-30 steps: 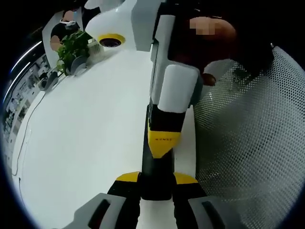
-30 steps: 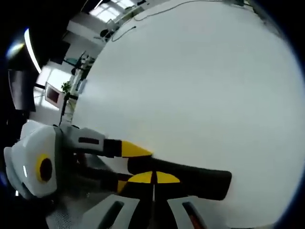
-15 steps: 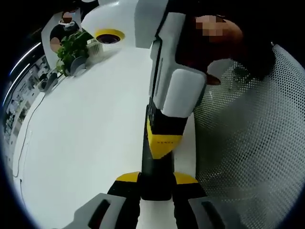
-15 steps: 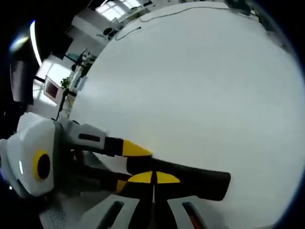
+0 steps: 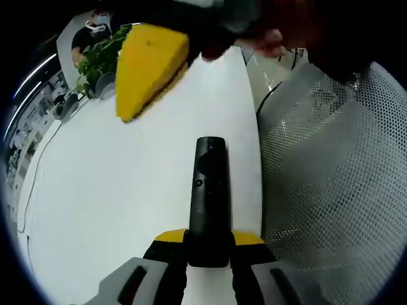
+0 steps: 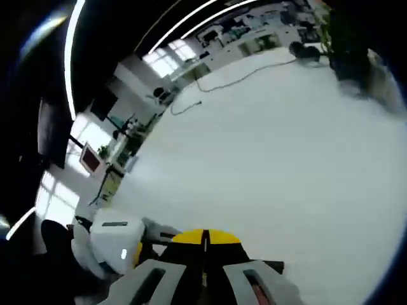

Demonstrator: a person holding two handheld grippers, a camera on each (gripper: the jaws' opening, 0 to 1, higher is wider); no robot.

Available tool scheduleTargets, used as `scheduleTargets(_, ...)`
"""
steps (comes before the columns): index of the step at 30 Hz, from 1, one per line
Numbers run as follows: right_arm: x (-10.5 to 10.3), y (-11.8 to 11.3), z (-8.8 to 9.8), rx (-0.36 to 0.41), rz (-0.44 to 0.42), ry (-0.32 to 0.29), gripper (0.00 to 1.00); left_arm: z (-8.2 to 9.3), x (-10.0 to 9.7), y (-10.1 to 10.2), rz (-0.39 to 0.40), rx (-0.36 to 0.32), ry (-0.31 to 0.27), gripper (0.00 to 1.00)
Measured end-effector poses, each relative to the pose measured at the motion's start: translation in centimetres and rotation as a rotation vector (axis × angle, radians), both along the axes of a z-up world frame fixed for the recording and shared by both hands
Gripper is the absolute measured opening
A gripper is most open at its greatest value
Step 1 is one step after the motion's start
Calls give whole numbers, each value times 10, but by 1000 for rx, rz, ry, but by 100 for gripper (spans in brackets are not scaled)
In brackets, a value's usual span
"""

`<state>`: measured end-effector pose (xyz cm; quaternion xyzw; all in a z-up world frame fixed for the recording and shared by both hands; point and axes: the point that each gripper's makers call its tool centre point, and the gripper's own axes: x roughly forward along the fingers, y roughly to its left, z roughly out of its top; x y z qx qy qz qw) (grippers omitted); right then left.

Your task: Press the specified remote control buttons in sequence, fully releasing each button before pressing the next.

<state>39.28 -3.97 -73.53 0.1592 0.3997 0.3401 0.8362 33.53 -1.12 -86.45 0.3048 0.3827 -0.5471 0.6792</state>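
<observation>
Left tool (image 5: 208, 244) clamped; right (image 6: 205, 240) (closed)

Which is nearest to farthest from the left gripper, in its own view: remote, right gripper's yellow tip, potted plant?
1. Remote: clamped between the left gripper's jaws, pointing up the view.
2. Right gripper's yellow tip: above the white table, upper left of the remote.
3. Potted plant: at the table's far edge, upper left.

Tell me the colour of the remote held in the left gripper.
The remote is black, clearest in the left gripper view, clamped between the left gripper's yellow-tipped jaws.
</observation>
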Motion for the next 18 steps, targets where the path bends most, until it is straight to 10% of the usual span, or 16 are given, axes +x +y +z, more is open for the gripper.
scheduleTargets(6, 2, -18, 60, 4, -12, -265, 0, 0, 0, 0, 14, 20, 8, 25)
scheduleTargets(18, -7, -71, 115, -8, -151, -441, 20, 0, 1, -4, 0, 76, 16, 25)
